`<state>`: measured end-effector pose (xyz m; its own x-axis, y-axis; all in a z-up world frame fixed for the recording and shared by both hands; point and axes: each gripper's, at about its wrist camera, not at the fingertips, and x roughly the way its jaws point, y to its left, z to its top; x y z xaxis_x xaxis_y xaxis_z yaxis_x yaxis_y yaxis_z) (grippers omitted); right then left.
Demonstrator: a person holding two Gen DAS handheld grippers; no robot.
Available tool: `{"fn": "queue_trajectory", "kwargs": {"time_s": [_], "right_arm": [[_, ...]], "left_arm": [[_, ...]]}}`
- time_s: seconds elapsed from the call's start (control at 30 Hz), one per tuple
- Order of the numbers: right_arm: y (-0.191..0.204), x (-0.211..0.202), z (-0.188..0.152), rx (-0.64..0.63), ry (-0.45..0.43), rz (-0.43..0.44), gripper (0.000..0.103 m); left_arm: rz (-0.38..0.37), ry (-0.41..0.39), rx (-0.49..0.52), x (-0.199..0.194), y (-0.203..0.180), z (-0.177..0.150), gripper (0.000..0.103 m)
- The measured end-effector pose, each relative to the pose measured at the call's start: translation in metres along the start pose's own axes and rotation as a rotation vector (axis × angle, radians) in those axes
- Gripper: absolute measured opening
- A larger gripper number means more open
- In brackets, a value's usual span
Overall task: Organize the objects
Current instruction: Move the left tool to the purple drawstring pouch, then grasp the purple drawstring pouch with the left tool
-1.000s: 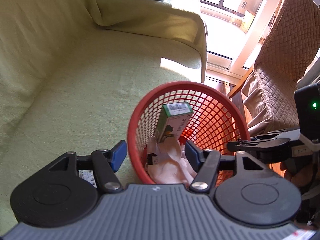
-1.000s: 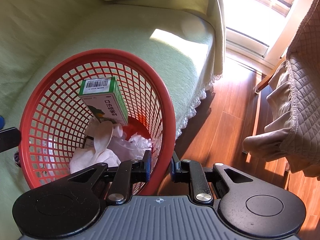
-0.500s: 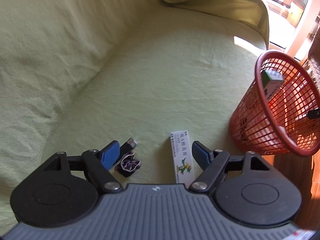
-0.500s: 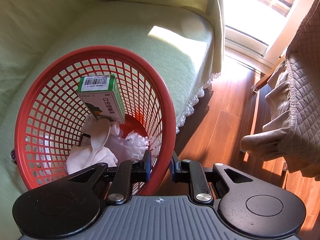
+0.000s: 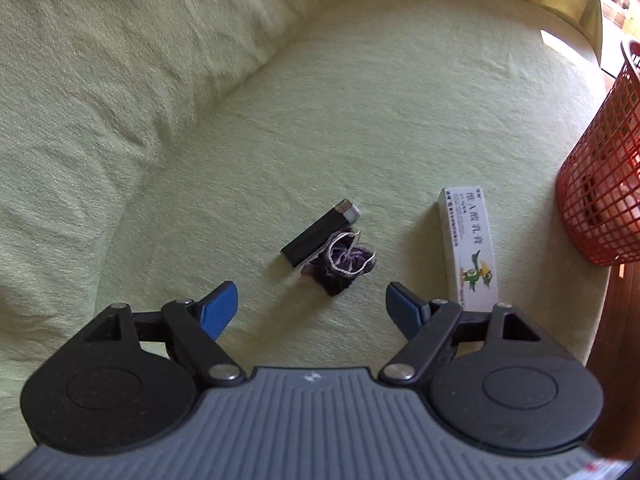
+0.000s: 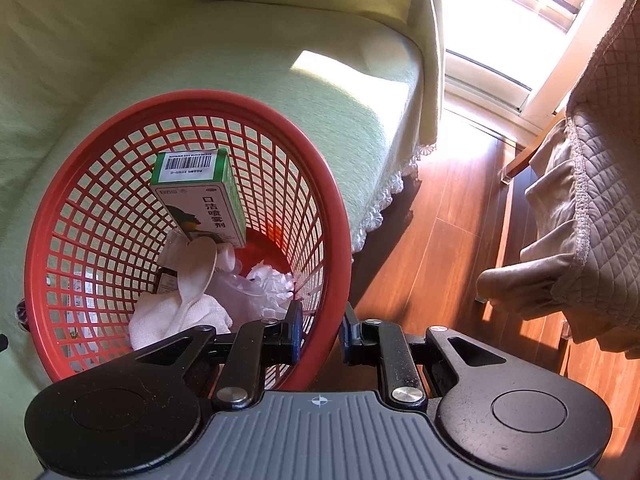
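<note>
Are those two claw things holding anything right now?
The right gripper pinches the red basket by its near rim. The left gripper is open, holding nothing.

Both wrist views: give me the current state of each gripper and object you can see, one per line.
Left gripper: open, empty, above the sofa seat.
Right gripper: shut on the red basket rim.
Black lighter: lying flat on the sofa.
Purple scrunchie: crumpled, touching the lighter.
White box: lying flat, beside the basket.
Green box: leaning tilted inside the basket.
White spoon: resting on a white cloth in the basket.
</note>
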<state>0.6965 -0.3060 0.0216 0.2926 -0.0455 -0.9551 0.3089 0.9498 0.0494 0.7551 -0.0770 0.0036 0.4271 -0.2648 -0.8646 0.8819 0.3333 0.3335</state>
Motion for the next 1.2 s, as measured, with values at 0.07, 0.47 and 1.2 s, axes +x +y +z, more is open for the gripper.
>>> {"fn": "queue_trajectory", "kwargs": {"time_s": [0.07, 0.47, 1.2], "right_arm": [[0.000, 0.000, 0.000, -0.001, 0.000, 0.000, 0.015], [0.004, 0.000, 0.001, -0.013, 0.002, -0.017, 0.015], [0.004, 0.000, 0.000, -0.015, -0.001, -0.026, 0.015]], "left_arm": [[0.013, -0.005, 0.024, 0.008, 0.003, -0.007, 0.078], [-0.050, -0.039, 0.066, 0.031, 0.008, -0.004, 0.075], [-0.085, 0.021, 0.086, 0.082, -0.022, 0.024, 0.026]]}}
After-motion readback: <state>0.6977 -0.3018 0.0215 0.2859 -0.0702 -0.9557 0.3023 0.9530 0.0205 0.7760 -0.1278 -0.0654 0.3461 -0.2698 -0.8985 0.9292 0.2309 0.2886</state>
